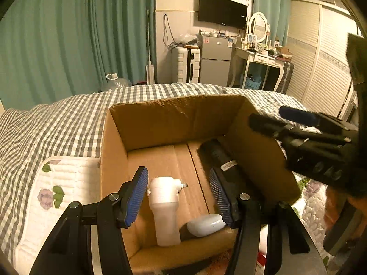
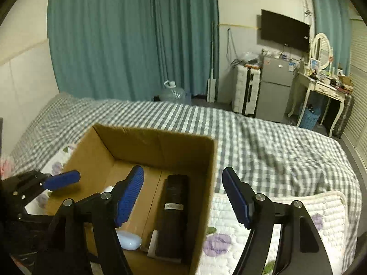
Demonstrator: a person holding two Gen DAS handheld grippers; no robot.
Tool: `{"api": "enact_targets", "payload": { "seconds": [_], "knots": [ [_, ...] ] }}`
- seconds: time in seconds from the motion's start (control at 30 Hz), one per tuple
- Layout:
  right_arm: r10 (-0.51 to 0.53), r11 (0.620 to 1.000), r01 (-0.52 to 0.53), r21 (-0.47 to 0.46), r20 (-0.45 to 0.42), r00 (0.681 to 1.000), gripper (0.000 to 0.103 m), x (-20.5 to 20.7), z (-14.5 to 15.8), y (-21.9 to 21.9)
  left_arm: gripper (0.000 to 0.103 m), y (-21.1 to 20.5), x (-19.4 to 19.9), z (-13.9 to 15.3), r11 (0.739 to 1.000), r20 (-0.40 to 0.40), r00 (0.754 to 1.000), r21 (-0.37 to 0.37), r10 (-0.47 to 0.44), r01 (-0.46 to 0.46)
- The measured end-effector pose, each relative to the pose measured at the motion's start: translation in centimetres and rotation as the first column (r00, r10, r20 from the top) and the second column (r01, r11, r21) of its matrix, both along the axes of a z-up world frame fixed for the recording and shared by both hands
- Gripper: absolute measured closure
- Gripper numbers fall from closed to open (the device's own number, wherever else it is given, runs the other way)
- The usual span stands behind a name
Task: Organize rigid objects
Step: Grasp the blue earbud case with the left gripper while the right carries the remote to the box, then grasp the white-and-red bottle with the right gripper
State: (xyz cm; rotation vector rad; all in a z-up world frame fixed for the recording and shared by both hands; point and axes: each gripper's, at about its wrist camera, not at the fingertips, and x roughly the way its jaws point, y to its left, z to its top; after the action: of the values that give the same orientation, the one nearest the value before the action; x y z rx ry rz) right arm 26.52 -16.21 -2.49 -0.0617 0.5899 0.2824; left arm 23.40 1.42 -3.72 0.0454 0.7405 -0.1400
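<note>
An open cardboard box (image 1: 169, 119) stands on the bed. Inside lie a white plastic bottle-like device (image 1: 164, 206), a pale oval case (image 1: 205, 224) and a black cylinder (image 1: 220, 158). My left gripper (image 1: 179, 197) is open and empty above the box, its pads either side of the white device. In the right wrist view the box (image 2: 160, 142) holds the black cylinder (image 2: 174, 208) and the oval case (image 2: 129, 240). My right gripper (image 2: 183, 197) is open and empty over the box's right wall.
The bed has a grey checked cover (image 2: 263, 142) and a white quilted floral pad (image 2: 275, 217) under the box. Beyond the bed stand teal curtains, a suitcase (image 1: 185, 64), a small fridge (image 1: 214, 61) and a dressing table (image 1: 261, 57).
</note>
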Motion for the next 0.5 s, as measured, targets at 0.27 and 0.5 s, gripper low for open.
{"api": "enact_targets", "payload": {
  "seconds": [0.27,0.5],
  "knots": [
    [-0.056,0.998,0.054,0.022,0.060,0.997,0.022,-8.3,1.5,-1.7,0.041,1.2,-5.0,2.2,1.000,0.034,0.999,-0.016,0.019,-0.018],
    [-0.062,0.998,0.061,-0.015,-0.025,0.998,0.020,-12.7,-2.2,-1.1,0.041,3.1,-9.8,0.6,0.998,-0.016,0.998,0.006,0.059,-0.059]
  ]
}}
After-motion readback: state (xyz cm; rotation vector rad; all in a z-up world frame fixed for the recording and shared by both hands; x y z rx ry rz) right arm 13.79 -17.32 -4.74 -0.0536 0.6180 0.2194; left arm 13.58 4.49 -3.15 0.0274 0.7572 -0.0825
